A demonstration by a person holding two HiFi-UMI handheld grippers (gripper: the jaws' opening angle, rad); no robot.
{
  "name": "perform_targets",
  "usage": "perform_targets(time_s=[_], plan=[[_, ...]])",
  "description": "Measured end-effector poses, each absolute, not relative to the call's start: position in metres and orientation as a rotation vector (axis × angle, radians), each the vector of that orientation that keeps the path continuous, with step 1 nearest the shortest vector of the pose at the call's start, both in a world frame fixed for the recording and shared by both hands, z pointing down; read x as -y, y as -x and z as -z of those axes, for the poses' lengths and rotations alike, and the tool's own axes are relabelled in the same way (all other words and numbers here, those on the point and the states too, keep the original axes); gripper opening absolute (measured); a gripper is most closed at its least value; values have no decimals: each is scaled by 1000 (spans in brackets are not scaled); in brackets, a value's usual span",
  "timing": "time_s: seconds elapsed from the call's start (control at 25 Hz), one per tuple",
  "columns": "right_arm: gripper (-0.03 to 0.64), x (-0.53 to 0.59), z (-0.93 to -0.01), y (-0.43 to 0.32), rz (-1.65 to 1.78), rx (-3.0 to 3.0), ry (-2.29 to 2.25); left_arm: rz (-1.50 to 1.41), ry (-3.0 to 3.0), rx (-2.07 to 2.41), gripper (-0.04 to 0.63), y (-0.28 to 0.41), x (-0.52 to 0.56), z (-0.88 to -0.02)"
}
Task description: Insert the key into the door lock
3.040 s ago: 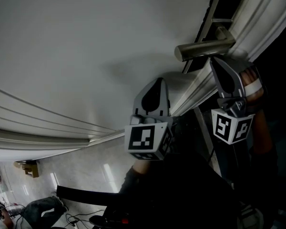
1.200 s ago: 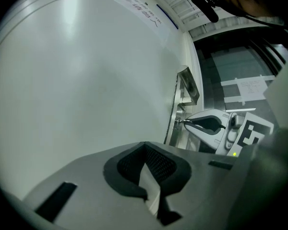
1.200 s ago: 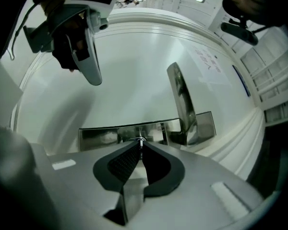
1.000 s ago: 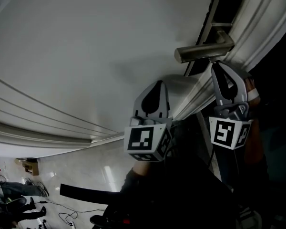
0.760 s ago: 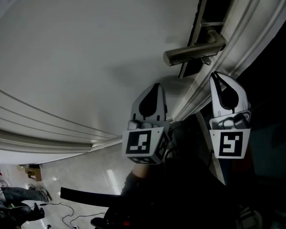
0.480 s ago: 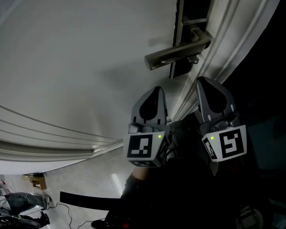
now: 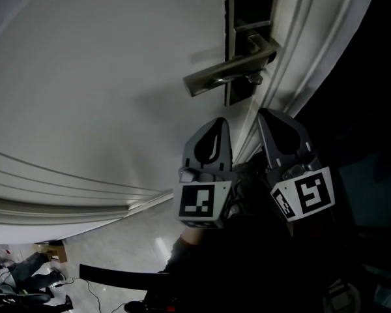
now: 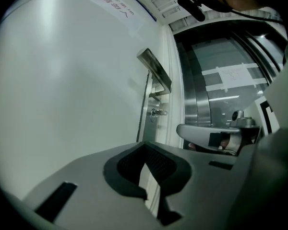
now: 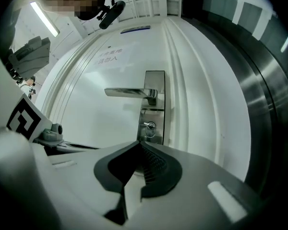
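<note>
A white door (image 7: 104, 77) carries a metal lever handle (image 7: 228, 70) on a lock plate (image 9: 153, 109). A small key (image 9: 148, 125) sticks out of the lock cylinder under the handle; it also shows as the key (image 8: 157, 112) in the left gripper view. My right gripper (image 9: 140, 143) is shut with nothing in it, a short way back from the key. In the head view this right gripper (image 7: 270, 113) sits just below the handle. My left gripper (image 7: 216, 121) hangs beside it, shut and empty, its tip (image 8: 145, 145) pointing at the door.
The white moulded door frame (image 7: 300, 57) runs along the right of the lock. Beyond it lies a dark metal panel (image 9: 269, 104). A paper notice (image 9: 108, 56) is stuck on the door above the handle. Tiled floor with cables (image 7: 26, 285) shows at the lower left.
My right gripper has drawn back from the lock under the handle, down and to the left. It now sits beside the left gripper. The left gripper has barely moved.
</note>
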State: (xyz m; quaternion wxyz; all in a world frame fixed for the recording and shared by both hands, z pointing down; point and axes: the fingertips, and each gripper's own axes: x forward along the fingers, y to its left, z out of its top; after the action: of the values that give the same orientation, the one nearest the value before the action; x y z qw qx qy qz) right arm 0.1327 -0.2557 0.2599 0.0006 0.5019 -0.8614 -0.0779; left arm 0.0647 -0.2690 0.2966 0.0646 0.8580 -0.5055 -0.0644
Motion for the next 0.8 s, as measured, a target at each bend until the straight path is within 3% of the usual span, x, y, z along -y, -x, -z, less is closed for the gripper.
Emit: perform_targets(time_s=[0.8], plan=[[0, 256, -258, -124, 268, 2709, -1553, 222, -2583, 1517, 0, -61, 269, -295]])
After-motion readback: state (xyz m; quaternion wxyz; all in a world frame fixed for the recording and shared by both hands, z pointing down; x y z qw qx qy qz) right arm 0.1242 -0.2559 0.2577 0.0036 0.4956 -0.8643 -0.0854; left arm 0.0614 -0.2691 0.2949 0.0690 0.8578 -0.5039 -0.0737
